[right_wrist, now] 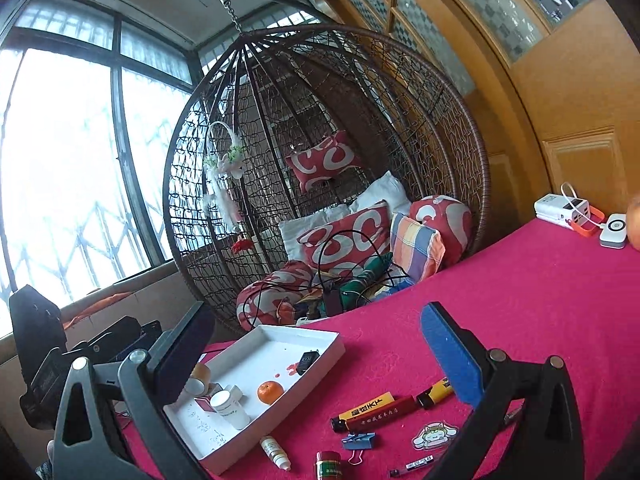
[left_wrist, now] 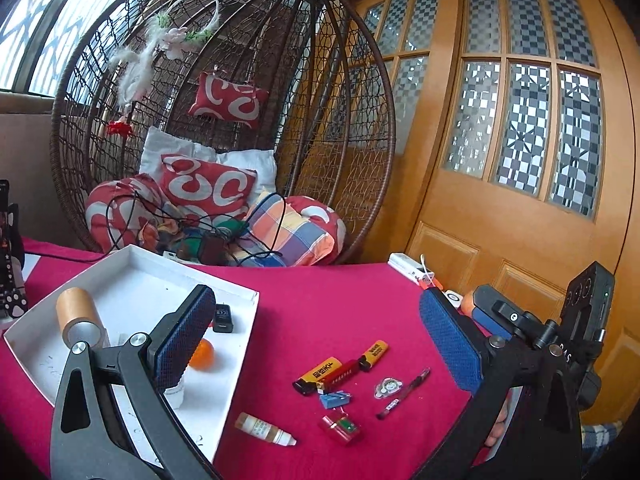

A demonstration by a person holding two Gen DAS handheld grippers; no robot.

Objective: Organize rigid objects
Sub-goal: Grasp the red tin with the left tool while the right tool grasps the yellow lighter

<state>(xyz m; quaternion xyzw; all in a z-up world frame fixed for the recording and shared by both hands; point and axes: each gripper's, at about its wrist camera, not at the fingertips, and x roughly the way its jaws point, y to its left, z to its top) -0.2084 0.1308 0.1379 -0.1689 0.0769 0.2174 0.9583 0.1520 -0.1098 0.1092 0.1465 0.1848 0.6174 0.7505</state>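
I see my left gripper [left_wrist: 308, 344] and right gripper [right_wrist: 320, 360] both spread wide, holding nothing. The lighters [left_wrist: 340, 370], clip [left_wrist: 335, 399] and pen [left_wrist: 404, 392] lie on the red desk [left_wrist: 340, 304] below them, right of the white tray [left_wrist: 236, 364].

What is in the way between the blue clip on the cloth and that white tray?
Nothing visible blocks it. The blue clip lies on the red cloth, with only open cloth and a small dropper bottle lying off to the side before the white tray. Both the left gripper and right gripper are open, holding nothing.
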